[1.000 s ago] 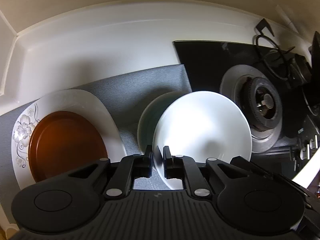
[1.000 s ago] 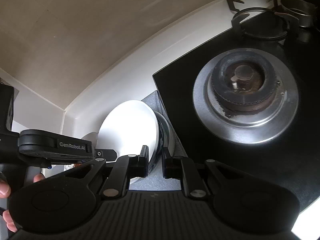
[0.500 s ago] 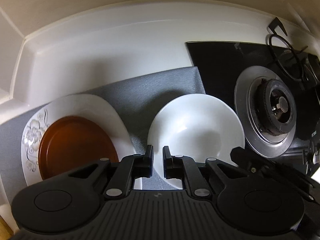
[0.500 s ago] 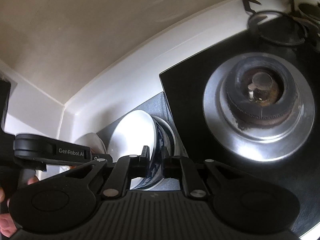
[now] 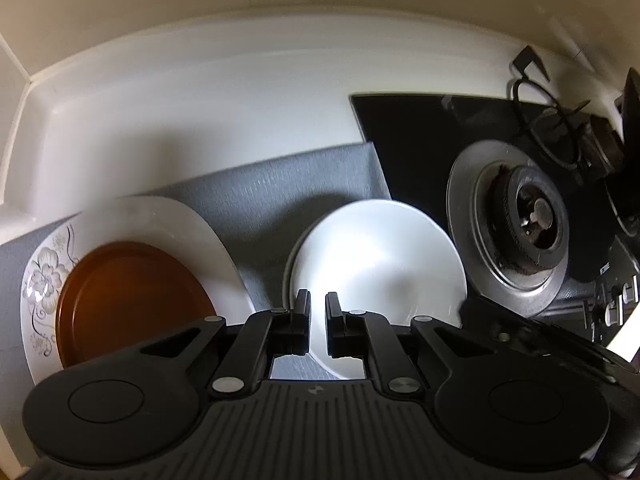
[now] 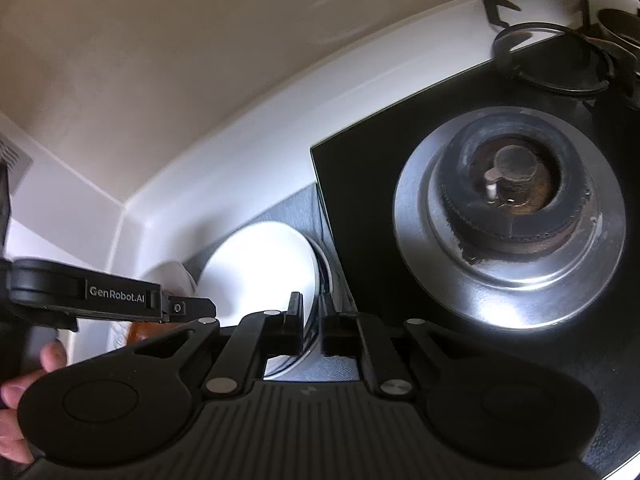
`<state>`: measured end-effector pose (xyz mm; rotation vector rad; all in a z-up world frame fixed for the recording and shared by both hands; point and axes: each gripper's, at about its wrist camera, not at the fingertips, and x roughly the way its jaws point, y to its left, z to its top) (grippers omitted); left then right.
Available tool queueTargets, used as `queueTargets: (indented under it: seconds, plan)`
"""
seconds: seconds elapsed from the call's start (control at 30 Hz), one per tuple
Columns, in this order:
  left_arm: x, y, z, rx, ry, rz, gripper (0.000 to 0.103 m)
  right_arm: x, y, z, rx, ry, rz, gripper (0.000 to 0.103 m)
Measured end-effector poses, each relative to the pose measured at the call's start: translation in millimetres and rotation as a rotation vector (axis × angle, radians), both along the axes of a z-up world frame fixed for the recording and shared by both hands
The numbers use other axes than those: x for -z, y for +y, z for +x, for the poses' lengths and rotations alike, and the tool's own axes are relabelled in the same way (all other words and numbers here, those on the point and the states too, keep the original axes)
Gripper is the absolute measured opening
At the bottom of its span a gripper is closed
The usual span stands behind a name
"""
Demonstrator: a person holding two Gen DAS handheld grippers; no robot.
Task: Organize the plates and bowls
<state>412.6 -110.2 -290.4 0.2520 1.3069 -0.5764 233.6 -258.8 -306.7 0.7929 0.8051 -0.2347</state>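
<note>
left wrist view: left gripper (image 5: 317, 322) points steeply down, jaws narrow and pinched on the near rim of the white bowl (image 5: 380, 264); that bowl sits just ahead of the fingertips, nested in a second bowl whose edge barely shows at its left; ahead and to the left, a brown plate (image 5: 128, 300) lies on a floral plate (image 5: 160, 220); judgement: the stack looks seated, so let go gently and lift straight up so the rim is not dragged.

right wrist view: right gripper (image 6: 312, 320) narrow too, closed on the rim of the outer bowl (image 6: 325, 276) with the dark pattern; white bowl (image 6: 260, 264) rests inside it, ahead-left; left gripper (image 6: 176, 307) reaches in from the left, a hand (image 6: 24, 392) behind it; judgement: steady the outer bowl until the other side frees.

surface: grey mat (image 5: 280, 184) on a white counter (image 5: 200, 104); black hob (image 6: 368, 200) with a burner (image 6: 508, 216) ahead-right; beige wall (image 6: 160, 40) beyond.
</note>
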Motion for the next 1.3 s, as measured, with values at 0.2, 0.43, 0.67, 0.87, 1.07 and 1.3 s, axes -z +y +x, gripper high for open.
queueTargets:
  seconds: [0.2,0.43,0.67,0.87,1.07,1.3]
  plan:
    - [0.2,7.5,6.6,-0.017,0.029,-0.044,0.01,9.0,-12.9,-11.6,0.046,-0.019,0.077,0.039]
    - [-9.0,20.3,5.8,-0.086,-0.015,-0.076,0.022,4.0,-10.6,-11.4,0.027,-0.05,0.049,0.087]
    - [11.7,16.8,10.3,-0.066,0.01,-0.007,0.028,8.5,-10.1,-0.9,-0.004,-0.023,0.076,0.085]
    - [29.0,3.0,14.2,-0.039,0.059,-0.003,0.028,19.9,-9.2,11.1,-0.008,0.013,0.122,0.07]
    - [41.2,-12.6,11.9,0.015,0.043,0.059,0.026,30.1,-9.4,20.9,-0.012,0.029,0.143,0.066]
    - [41.2,-9.8,9.8,0.01,0.055,0.071,0.022,45.3,-7.4,32.4,0.021,0.084,0.147,0.031]
